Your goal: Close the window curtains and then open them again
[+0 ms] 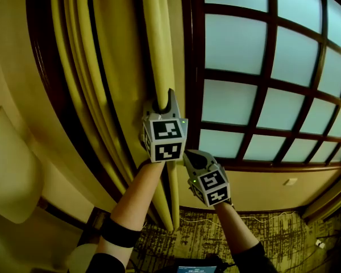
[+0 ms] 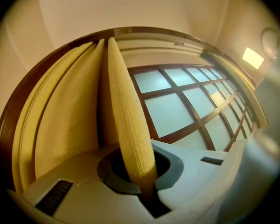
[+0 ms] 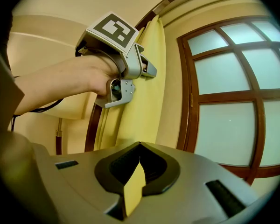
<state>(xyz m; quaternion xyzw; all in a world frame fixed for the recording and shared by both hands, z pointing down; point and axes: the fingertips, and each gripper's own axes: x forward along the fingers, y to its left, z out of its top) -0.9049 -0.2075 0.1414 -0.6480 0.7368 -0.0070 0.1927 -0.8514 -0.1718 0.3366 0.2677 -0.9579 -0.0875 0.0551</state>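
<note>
The yellow curtain [image 1: 153, 44] hangs gathered at the left of the wooden lattice window [image 1: 244, 56]. My left gripper [image 1: 163, 98] is raised and shut on the curtain's leading fold [image 2: 128, 111], which runs up from between its jaws. Below and to the right of it, my right gripper [image 1: 188, 155] is shut on a lower strip of the same curtain [image 3: 134, 190]. In the right gripper view the left gripper [image 3: 149, 69] clamps the curtain edge [image 3: 140, 106] higher up. The frosted panes are uncovered.
A dark wooden frame [image 1: 45, 84] borders the curtain on the left. A pale rounded object [image 1: 11, 169] sits at the far left. Patterned carpet [image 1: 273, 238] lies below the window, and a small wall socket [image 1: 290, 181] is under the sill.
</note>
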